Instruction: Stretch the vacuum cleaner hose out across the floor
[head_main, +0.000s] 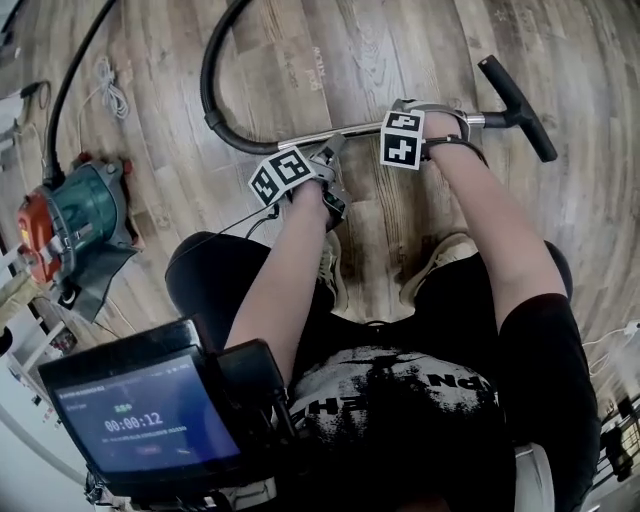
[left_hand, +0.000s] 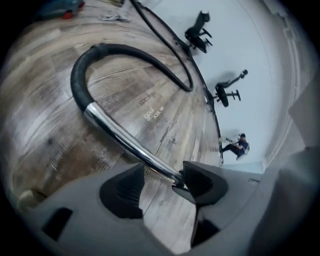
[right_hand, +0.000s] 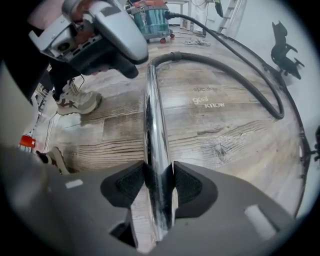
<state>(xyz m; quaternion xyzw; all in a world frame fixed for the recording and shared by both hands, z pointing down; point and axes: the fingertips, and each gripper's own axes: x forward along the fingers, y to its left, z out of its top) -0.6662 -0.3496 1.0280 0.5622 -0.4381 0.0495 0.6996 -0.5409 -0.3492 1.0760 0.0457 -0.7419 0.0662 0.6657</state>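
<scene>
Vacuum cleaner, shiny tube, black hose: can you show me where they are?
vacuum cleaner (head_main: 88, 212), head view, its green body.
shiny tube (right_hand: 154, 130), right gripper view, its middle.
black hose (left_hand: 78, 75), left gripper view, its bend.

The wood floor bears a vacuum cleaner and black hose.

Bright, even indoor light; soft shadows; glare along the chrome tube; fisheye-bent edges with dark corners; left gripper view blurred.
</scene>
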